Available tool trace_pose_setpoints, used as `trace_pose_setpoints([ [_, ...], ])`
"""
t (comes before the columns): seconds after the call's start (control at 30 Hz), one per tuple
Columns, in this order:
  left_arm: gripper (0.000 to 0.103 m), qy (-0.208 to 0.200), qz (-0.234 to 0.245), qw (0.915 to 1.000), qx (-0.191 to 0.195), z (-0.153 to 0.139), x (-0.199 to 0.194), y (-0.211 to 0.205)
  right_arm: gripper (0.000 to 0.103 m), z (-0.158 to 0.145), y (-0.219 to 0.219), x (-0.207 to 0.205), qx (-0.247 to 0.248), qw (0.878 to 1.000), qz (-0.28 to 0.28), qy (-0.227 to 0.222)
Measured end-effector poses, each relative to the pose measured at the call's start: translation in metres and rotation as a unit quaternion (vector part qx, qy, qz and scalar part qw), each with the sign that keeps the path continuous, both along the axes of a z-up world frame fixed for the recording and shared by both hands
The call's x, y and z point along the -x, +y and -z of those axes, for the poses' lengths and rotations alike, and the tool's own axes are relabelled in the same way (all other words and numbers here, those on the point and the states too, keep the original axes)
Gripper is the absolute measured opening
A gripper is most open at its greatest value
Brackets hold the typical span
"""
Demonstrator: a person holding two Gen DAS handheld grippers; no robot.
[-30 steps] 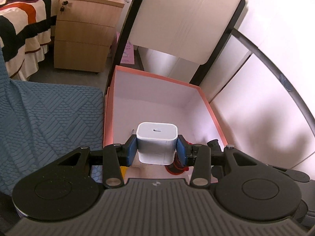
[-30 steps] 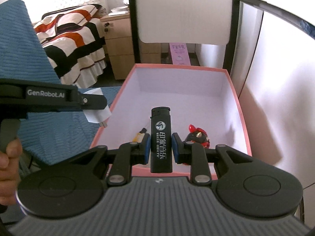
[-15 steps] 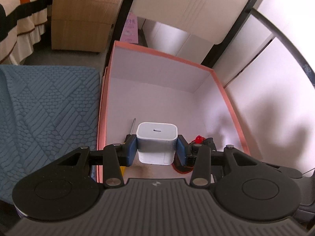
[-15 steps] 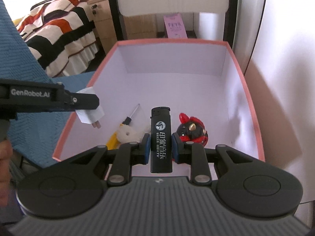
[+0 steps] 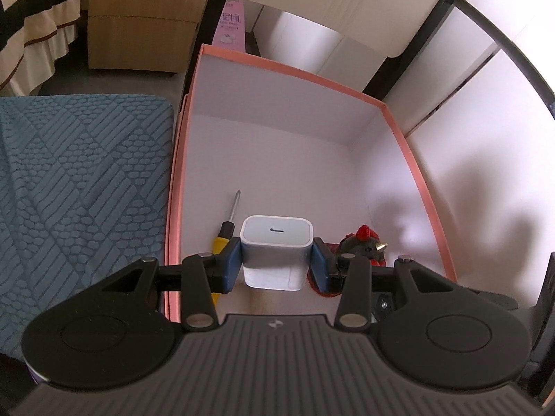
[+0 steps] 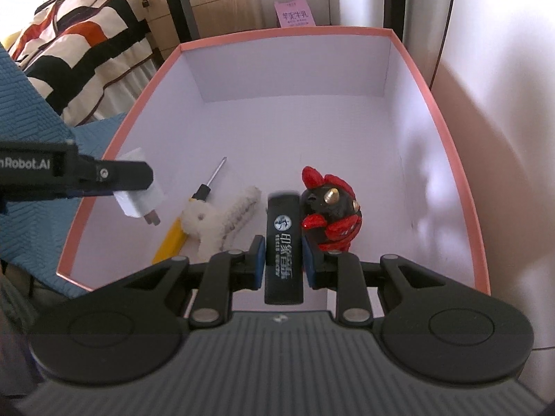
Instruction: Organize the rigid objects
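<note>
Inside box (image 6: 447, 131): one screwdriver (image 6: 194, 215), one figurine (image 6: 333, 215); left claw (image 5: 276, 260) grips charger (image 5: 276, 242), right claw (image 6: 282, 260) grips lighter (image 6: 282, 242).

Wooden bedside cabinet with drawers (image 5: 145, 17) as landmark. Left of it, striped bedspread in cream, black and orange (image 6: 79, 52). Right of it, pink printed paper card (image 6: 295, 17). Nearer than it, blue-grey textured fabric cushion (image 5: 79, 190).

Box (image 6: 447, 138): salmon-pink rim, white inside. Charger (image 5: 276, 242): white. Lighter (image 6: 283, 246): black with white print. Figurine (image 6: 331, 220): black and red, gold horns. Screwdriver (image 6: 173, 239): yellow and black handle. Cloth (image 5: 79, 187), left of frame: blue, geometric relief. Bedspread (image 6: 79, 45), upper left: cream, black, orange stripes.
</note>
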State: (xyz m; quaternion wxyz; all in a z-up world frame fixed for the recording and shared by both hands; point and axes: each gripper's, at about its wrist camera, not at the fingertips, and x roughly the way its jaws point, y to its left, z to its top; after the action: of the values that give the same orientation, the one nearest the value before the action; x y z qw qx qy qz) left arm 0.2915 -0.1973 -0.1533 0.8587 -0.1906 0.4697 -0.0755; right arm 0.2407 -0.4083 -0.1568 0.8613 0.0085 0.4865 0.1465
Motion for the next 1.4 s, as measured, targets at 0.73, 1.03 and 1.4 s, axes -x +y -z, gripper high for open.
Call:
trace_pose_setpoints([
  [0.73,0.059,-0.09,-0.007,0.9959,0.003,-0.084,0.052,0.014,0.038,-0.083,-0.006,0.03,-0.031,0.996,0.018,-0.075],
  [1.03,0.066,-0.133,-0.006,0.991,-0.001,-0.127,0.096,0.021,0.038,-0.122,-0.004,0.066,-0.04,0.992,0.021,-0.117],
  [1.4,0.069,-0.153,-0.003,0.9882,-0.004,-0.148,0.139,0.017,0.038,-0.141,0.003,0.109,-0.043,0.989,0.02,-0.14],
])
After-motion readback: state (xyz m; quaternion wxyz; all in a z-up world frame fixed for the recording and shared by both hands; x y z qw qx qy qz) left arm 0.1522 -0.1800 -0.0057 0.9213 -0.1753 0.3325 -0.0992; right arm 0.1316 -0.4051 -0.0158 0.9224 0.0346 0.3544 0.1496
